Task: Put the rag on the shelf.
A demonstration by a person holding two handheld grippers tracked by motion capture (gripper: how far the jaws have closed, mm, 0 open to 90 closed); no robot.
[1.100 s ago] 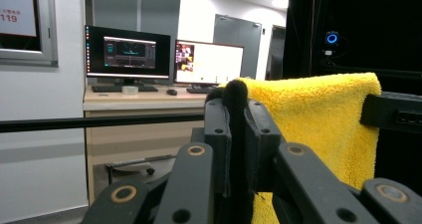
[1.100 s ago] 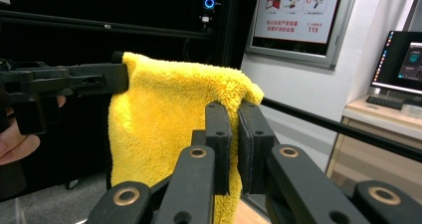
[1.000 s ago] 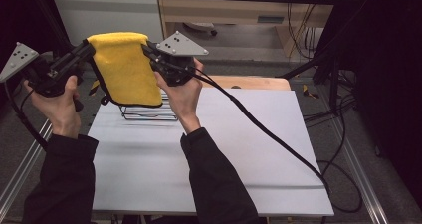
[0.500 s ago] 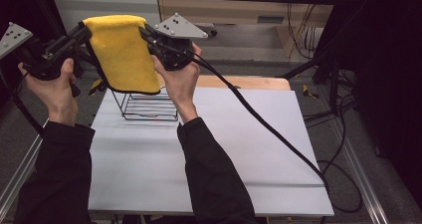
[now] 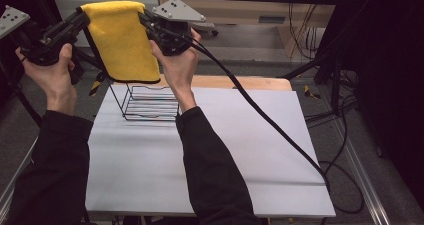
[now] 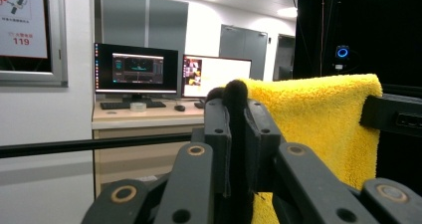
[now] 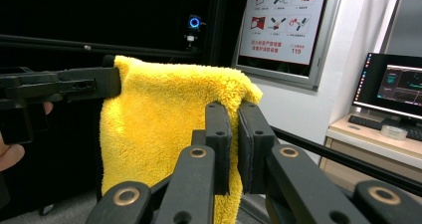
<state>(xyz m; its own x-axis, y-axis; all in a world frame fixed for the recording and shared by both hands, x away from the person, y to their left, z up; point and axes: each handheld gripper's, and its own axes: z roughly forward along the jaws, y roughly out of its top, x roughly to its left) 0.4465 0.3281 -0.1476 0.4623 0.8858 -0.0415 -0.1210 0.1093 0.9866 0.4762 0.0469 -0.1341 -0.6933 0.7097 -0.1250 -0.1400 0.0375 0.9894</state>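
Pinching a fluffy yellow towel (image 5: 122,40) by its top corners, the left hand-held gripper (image 5: 80,19) and right hand-held gripper (image 5: 145,21) hold it raised above the wire rack (image 5: 150,102) at the desk's (image 5: 240,150) far-left corner.

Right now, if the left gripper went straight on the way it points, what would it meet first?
Probably the right gripper: the left gripper points across the top edge of the yellow towel it pinches, toward the opposite corner, which the right gripper clamps. Depth is hard to judge.
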